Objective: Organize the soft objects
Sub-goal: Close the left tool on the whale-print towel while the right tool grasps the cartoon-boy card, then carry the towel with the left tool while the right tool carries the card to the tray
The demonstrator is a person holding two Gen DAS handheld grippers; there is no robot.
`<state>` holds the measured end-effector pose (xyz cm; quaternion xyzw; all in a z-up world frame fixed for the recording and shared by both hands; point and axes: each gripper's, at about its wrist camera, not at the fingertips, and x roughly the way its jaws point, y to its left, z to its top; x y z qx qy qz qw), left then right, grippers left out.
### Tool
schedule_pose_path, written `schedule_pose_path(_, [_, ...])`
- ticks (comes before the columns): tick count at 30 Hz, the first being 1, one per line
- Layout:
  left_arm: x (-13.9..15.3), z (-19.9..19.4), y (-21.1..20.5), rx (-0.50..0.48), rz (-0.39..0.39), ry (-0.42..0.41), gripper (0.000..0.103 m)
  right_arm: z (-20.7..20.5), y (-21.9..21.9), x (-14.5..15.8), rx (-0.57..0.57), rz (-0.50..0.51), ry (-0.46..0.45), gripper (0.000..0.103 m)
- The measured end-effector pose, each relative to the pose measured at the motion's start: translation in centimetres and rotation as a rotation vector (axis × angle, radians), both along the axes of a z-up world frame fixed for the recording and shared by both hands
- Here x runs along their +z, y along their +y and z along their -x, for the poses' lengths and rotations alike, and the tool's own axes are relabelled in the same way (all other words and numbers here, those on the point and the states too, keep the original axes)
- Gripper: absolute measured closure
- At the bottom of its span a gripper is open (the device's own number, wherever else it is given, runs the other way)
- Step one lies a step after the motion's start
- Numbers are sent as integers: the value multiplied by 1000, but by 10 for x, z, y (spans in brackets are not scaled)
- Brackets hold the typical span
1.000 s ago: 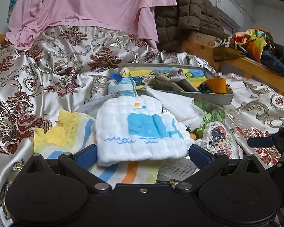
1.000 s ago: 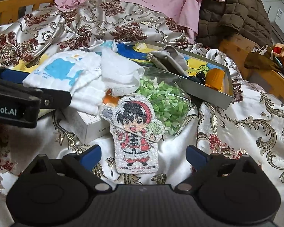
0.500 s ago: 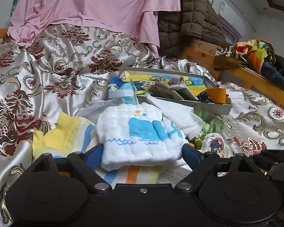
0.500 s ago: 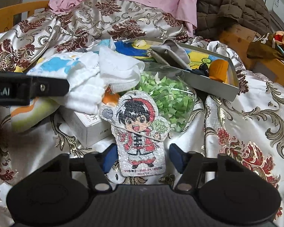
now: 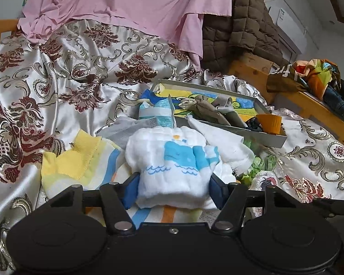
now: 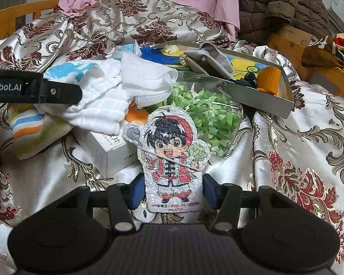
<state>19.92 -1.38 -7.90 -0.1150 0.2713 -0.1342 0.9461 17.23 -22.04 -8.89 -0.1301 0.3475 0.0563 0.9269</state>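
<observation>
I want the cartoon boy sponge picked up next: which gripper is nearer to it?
Right. The right gripper is closing around the cartoon boy sponge; the left gripper is closing around the whale cloth beside it.

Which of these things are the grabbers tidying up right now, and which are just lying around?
Being tidied:
- white whale cloth, with the left gripper closing on it
- cartoon boy sponge, with the right gripper closing on it

Just lying around:
- striped towel
- metal tray
- orange cup
- white box
</observation>
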Motion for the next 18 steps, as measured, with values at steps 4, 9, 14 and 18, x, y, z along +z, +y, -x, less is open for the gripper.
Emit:
schedule_pose_path(4, [0, 2, 3, 22, 17, -7, 53, 0, -2, 1, 0, -12, 1, 46])
schedule_pose_path(9, [0, 7, 5, 37, 33, -21, 70, 1, -1, 2, 9, -20, -4, 46])
schedule_pose_path(14, [1, 14, 3, 25, 24, -49, 81, 3, 0, 3, 18, -30, -13, 46])
schedule_pose_path(18, [1, 23, 2, 8, 27, -75, 83, 4, 0, 6, 13, -38, -22, 46])
